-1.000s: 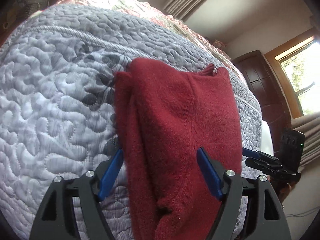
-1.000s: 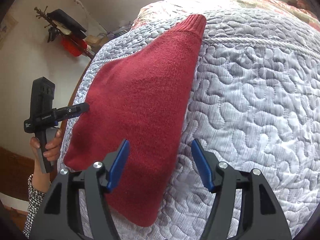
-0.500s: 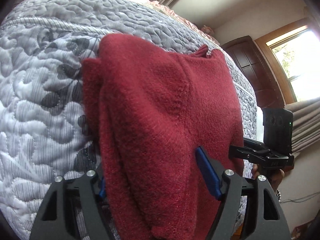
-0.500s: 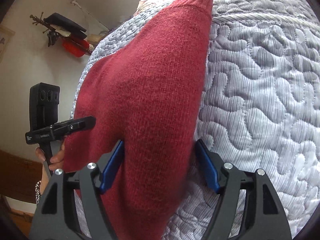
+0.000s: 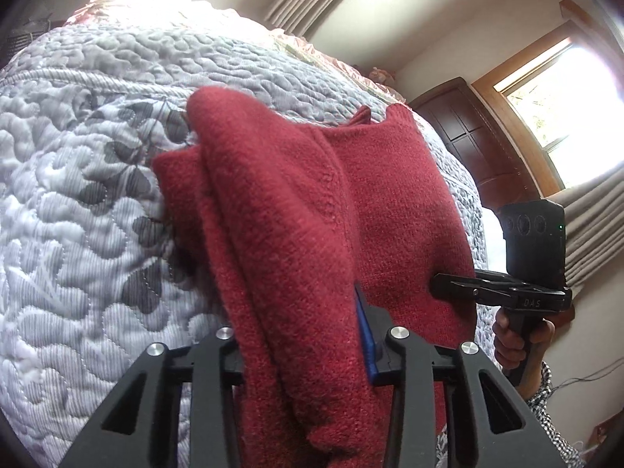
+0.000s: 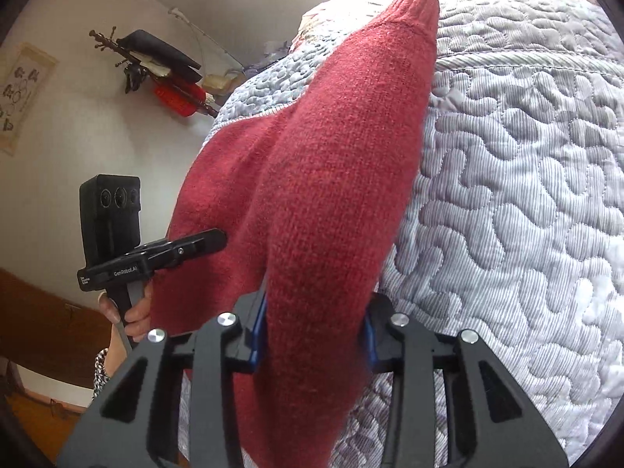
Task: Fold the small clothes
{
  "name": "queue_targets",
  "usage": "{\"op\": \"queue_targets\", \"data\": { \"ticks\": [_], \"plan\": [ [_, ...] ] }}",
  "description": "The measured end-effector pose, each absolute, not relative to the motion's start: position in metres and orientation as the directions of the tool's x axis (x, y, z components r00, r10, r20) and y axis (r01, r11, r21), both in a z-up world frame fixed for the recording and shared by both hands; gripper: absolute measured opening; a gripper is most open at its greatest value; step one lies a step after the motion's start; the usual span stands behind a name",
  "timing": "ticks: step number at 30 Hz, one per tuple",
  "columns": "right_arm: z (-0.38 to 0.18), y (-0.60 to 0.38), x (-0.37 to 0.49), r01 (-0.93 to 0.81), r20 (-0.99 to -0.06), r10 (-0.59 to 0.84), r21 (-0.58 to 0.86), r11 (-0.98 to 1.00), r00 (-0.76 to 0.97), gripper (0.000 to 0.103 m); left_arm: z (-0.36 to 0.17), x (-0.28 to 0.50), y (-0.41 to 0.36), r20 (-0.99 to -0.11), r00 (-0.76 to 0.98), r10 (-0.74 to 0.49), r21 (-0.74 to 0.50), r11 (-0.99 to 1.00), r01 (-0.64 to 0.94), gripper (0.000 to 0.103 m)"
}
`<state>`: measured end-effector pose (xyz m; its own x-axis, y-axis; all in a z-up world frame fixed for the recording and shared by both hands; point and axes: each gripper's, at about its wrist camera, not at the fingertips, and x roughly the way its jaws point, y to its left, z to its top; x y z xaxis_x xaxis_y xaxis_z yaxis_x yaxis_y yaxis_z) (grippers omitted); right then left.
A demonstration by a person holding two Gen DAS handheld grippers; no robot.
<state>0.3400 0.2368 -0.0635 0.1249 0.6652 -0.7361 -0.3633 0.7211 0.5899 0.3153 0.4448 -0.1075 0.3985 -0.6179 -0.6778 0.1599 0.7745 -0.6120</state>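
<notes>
You: left claw point(image 5: 300, 335) and right claw point(image 6: 316, 335) each clenched on near edge of sweater point(image 5: 370, 195), lifted off bed point(image 5: 78, 195), likely to fold.

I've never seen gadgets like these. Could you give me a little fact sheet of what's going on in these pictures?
Garment: red knitted sweater
Surface: grey quilted bedspread
Left tool: closed on the sweater's near edge, fabric bunched between its fingers
Right tool: closed on a thick fold of the sweater
Sleeve cuff: ribbed, at the far end, on the bedspread
Fold: sweater doubled lengthwise, not finished
Held by: a person's hand on each handle
</notes>
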Motion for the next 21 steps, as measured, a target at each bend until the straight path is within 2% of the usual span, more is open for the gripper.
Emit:
{"op": "queue_targets", "data": {
  "ticks": [8,14,21],
  "plan": [
    [-0.029,0.18,0.305,-0.367,-0.716,0.685,0.606,0.706,0.136,0.036,-0.085,0.286,0.396,-0.638,0.371,-0.675,-0.661,0.727,0.186,0.036],
    [-0.006,0.124,0.262,-0.37,-0.735,0.653,0.565,0.738,0.181,0.036,-0.068,0.266,0.336,-0.638,0.331,-0.696,-0.646,0.717,0.262,0.036],
    [-0.033,0.053,0.228,-0.296,-0.759,0.62,0.557,0.776,0.197,0.036,-0.079,0.251,0.274,-0.671,0.305,-0.676,-0.604,0.737,0.303,0.036]
  ]
}}
